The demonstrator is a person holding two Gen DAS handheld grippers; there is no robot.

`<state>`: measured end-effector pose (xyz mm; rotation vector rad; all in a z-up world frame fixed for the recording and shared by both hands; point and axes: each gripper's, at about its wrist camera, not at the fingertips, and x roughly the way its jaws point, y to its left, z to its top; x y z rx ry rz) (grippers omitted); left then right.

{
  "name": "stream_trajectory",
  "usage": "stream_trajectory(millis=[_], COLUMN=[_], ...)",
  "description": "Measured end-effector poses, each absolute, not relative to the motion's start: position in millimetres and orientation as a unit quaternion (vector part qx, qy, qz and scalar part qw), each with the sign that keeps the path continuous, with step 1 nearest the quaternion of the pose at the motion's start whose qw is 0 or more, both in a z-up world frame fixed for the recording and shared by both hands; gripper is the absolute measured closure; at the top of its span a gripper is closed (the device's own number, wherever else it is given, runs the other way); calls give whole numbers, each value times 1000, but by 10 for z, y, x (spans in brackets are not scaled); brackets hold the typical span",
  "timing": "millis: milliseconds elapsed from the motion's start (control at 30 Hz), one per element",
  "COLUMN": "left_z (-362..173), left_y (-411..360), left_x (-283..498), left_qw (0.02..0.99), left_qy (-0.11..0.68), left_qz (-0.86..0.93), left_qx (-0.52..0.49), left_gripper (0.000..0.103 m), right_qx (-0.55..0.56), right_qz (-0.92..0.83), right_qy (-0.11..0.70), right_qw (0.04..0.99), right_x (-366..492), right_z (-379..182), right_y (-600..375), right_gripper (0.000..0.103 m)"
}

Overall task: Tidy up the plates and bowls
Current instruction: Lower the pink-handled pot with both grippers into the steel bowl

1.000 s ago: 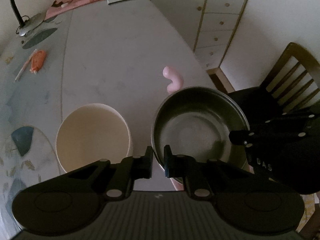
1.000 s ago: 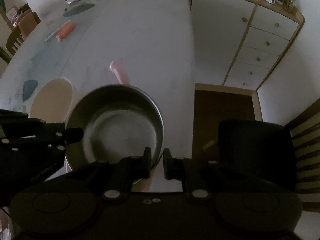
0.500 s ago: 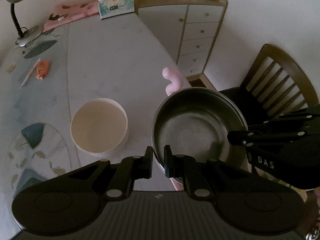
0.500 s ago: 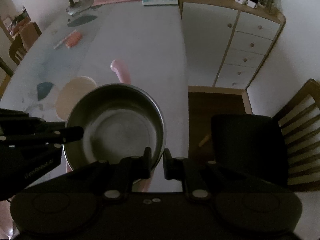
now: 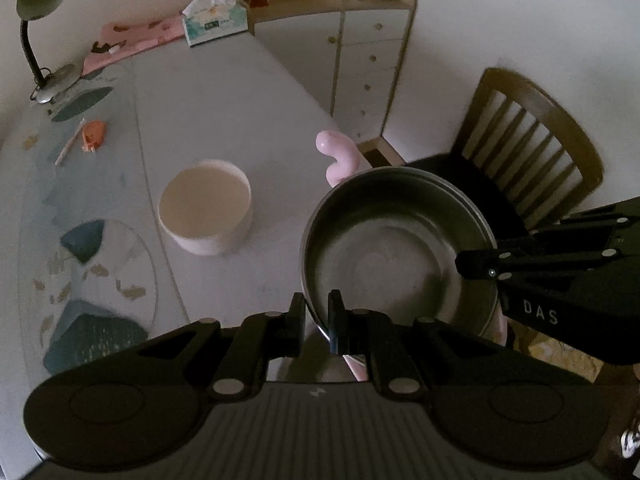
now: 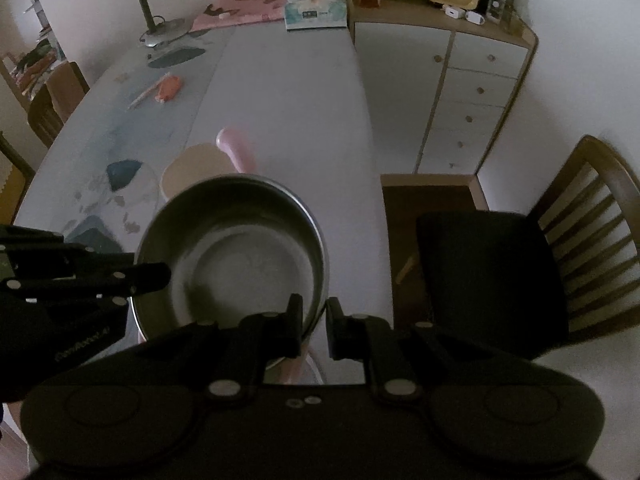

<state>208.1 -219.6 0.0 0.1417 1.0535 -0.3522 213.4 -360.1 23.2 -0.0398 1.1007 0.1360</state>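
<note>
Held item: a round steel bowl (image 5: 396,248) with a pink handle is carried above the near edge of the grey table (image 5: 224,92); no contact with the tabletop is seen.
Left gripper (image 5: 317,314): clenched on the steel bowl's near rim, the rim being pinched between its black fingers.
Right gripper (image 6: 311,320): clenched on the opposite rim of the steel bowl, one finger inside the wall and one outside.
Second item: a cream round bowl (image 5: 205,206) is stood upright on the grey table, to the left of the steel bowl and apart from it.
Surroundings: a wooden slatted chair (image 5: 532,152) is placed to the right of the steel bowl, off the table.
</note>
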Motion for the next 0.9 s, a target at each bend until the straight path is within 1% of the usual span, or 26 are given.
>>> stream_trajectory(millis=[400,633,900], left_z=[-353,-576,-729], left_y=[-2143,-2156,-2151], left_x=[1544,1490,1574], left_qw=[821,811,803], left_qy=[530,543,555], left_qz=[-193,-193,-190], left_qx=[89,102,101], left_gripper=[93,93,93], right_qx=[-6,6,13], right_qz=[43,33,31], right_qy=[553,572,581], right_qw=[832,820,813], right_x=[1510,1357,1380], right_z=[-5,-269,-416], right_y=[-3517,-3494,-3490], right_gripper=[91,91,91])
